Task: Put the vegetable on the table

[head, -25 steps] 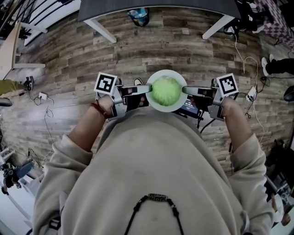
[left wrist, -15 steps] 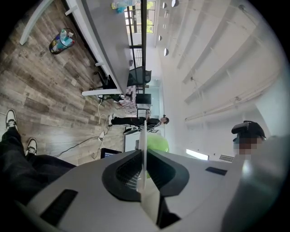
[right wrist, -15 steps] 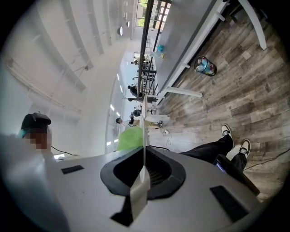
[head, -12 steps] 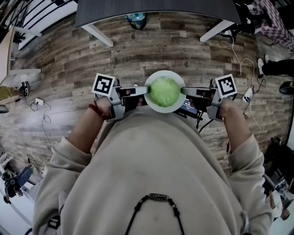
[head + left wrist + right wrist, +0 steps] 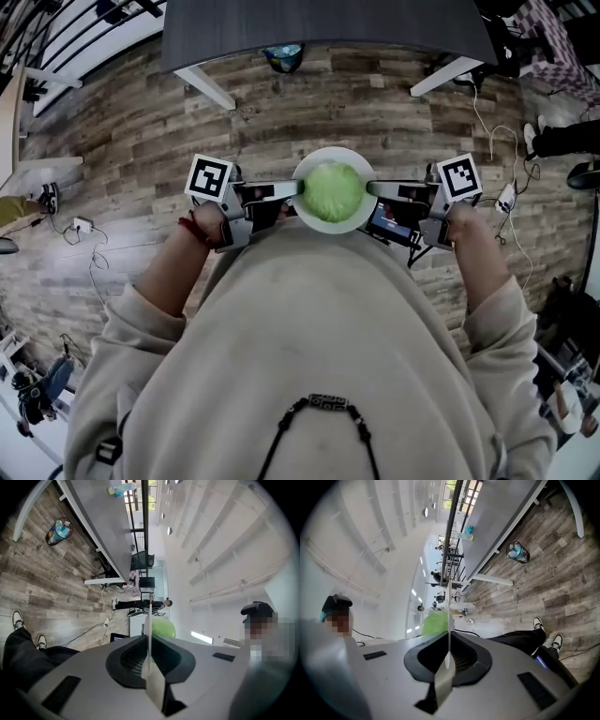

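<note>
Wood-plank floor in grey-brown tones fills most of the head view, with loose cables lying on it at the left. At the top edge stands a dark grey worktop on white slanted legs, and a small bin with blue contents sits under its near edge.

In front of the person's beige sweatshirt, a round white plate is held in the air above the floor. The vegetable, a round pale-green leafy head, sits in the middle of that plate. Plate and vegetable are well apart from the worktop, on the person's side of it.

The left gripper meets the plate's left rim and the right gripper meets its right rim, the two pointing toward each other. Each carries its marker cube on the outer side, beside the hand that grips it.

The left gripper view shows the plate edge-on as a thin white line between that gripper's jaws, which stand narrow and pinch the rim; the green head shows just beyond them. The right gripper view shows the same: narrow jaws clamped on the plate's thin edge, with the green head behind. Both gripper views also take in the worktop, the bin and the person's shoes on the floor.
</note>
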Tool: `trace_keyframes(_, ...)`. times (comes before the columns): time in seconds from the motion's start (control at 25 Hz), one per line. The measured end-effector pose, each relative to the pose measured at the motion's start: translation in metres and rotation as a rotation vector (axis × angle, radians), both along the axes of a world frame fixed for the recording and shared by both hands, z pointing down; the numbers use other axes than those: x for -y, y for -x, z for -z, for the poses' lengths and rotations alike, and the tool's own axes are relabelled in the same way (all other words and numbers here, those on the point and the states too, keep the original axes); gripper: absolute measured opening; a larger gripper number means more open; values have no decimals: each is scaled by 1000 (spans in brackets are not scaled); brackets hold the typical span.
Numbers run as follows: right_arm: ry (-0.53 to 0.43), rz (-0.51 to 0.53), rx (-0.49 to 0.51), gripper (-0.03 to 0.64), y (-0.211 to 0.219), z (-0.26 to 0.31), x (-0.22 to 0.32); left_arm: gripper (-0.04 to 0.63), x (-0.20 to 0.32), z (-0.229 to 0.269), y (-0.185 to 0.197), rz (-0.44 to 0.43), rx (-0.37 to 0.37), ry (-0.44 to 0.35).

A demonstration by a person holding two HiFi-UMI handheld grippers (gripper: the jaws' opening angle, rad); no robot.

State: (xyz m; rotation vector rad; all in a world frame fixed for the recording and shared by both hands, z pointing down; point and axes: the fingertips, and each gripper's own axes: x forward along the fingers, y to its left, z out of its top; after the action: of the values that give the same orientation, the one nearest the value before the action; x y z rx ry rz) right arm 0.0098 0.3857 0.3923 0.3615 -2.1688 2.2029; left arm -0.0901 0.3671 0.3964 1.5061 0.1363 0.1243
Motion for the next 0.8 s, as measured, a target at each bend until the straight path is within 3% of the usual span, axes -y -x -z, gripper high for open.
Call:
trace_keyframes(0.52, 31, -7, -42, 29, 33, -8, 26, 31, 25, -10, 32, -6, -4, 35)
trace_keyframes(0.64, 44, 11, -64, 29, 40, -15, 35, 29, 32, -14, 42, 18, 20, 22)
trace_keyframes(0.8, 20, 39, -68, 29, 44, -6, 52, 28, 45, -12, 47, 68, -8, 16)
